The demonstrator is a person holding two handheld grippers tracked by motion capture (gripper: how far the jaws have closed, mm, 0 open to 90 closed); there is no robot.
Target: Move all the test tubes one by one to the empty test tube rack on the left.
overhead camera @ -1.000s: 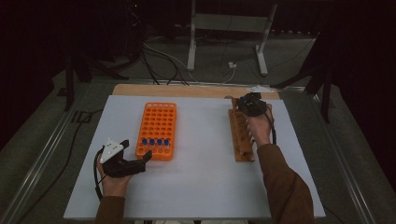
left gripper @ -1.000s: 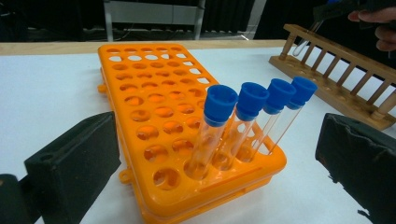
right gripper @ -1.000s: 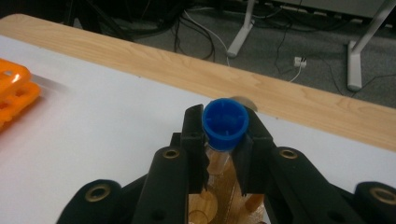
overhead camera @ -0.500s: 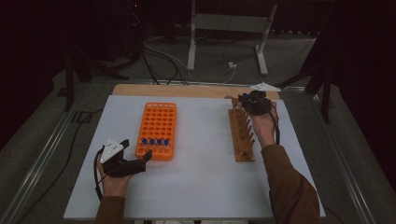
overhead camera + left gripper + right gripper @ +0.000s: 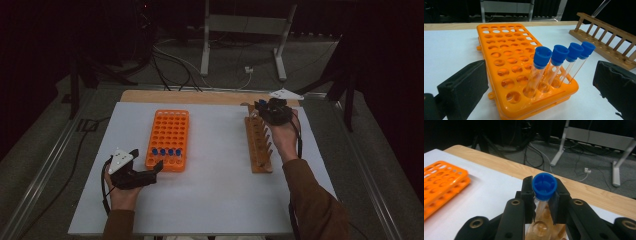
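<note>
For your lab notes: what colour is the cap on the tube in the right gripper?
Blue cap, clearest in the right gripper view.

Table (image 5: pixel 210 200): bearing 2 racks, well apart.
Plastic rack (image 5: pixel 169 137): left of centre, on the table.
4 capped tubes (image 5: pixel 560 66): upright in 1 row at the plastic rack's near end.
Wooden rack (image 5: pixel 257 145): right of centre, lengthwise front to back.
Left gripper (image 5: pixel 150 175): just before the plastic rack's near left corner.
Right gripper (image 5: pixel 544 202): above the wooden rack's far end, clamping 1 tube (image 5: pixel 544 187) upright over a hole.
</note>
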